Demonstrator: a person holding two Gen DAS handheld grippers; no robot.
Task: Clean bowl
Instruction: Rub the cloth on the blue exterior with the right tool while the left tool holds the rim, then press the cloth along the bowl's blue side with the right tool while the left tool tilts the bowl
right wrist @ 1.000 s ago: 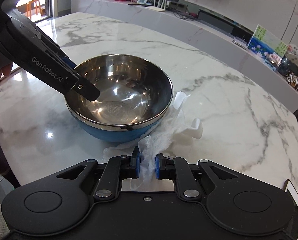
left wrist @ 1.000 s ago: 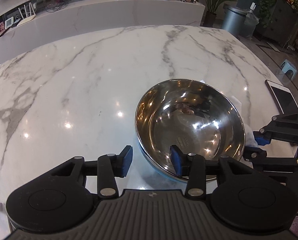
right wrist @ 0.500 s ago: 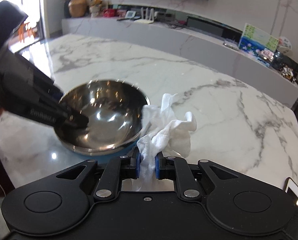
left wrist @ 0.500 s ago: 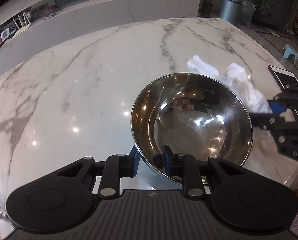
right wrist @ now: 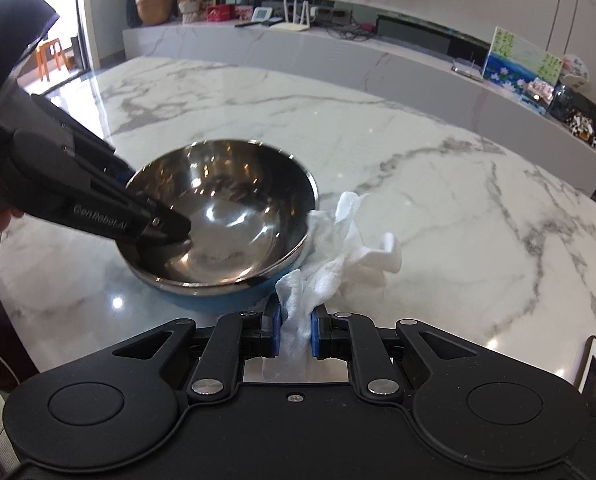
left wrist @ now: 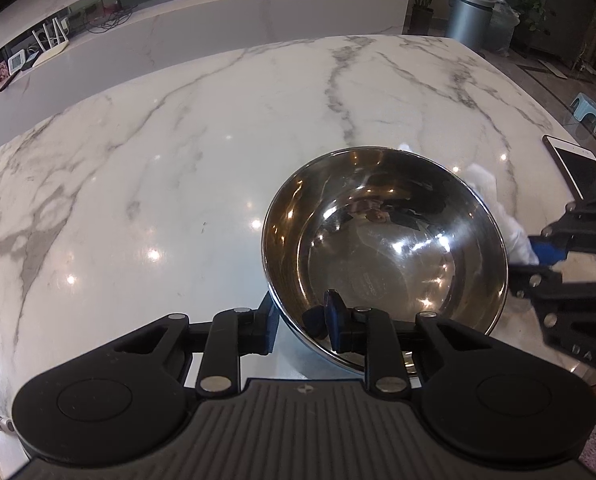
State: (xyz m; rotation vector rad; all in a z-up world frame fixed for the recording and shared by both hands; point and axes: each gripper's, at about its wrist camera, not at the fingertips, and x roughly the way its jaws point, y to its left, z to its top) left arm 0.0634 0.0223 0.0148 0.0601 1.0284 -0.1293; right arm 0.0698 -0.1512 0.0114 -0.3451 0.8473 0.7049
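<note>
Left tongs (left wrist: 300, 320) clamped on the near rim of the steel bowl with blue outer shell (left wrist: 386, 240), tilted near the marble bench's (left wrist: 178, 180) near edge. Right tongs (right wrist: 295, 330) clamped on crumpled white tissue (right wrist: 338, 256) touching the bowl's right side. Recommendation: keep the rim steady, wipe the interior evenly.

"GenRobot.AI" stands on the left gripper (right wrist: 170, 236) arm.

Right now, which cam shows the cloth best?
Right wrist: the cloth fills mid-frame, pinched in the right gripper and bunched beside the bowl. Left wrist shows only a white edge past the bowl's rim.
</note>
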